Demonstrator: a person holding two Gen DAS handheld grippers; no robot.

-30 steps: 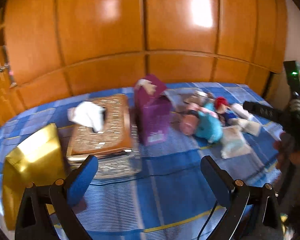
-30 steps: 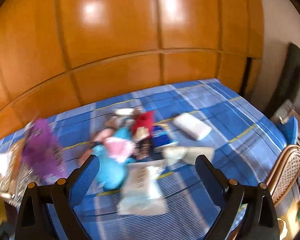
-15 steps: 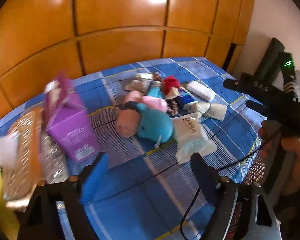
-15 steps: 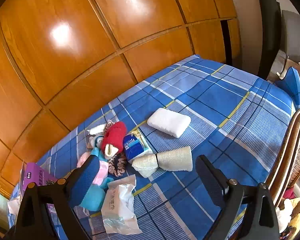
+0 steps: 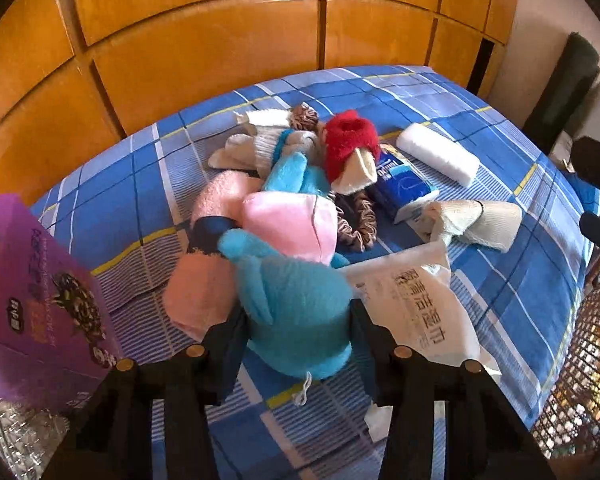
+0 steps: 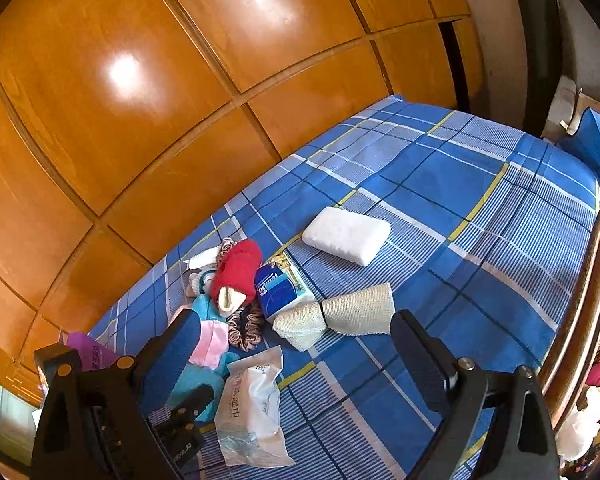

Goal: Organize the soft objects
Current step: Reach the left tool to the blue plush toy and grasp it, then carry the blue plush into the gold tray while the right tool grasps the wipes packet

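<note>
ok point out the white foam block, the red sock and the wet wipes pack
white foam block (image 6: 346,235), right wrist view, middle of its top face
red sock (image 5: 350,142), left wrist view, its fuzzy red body
wet wipes pack (image 6: 250,400), right wrist view, centre of the wrapper

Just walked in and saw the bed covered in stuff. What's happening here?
A person is sorting soft items heaped on the blue plaid bed with two handheld grippers. The left gripper is closing around the blue plush toy. The right gripper hovers open and empty above the rolled beige cloth.
</note>
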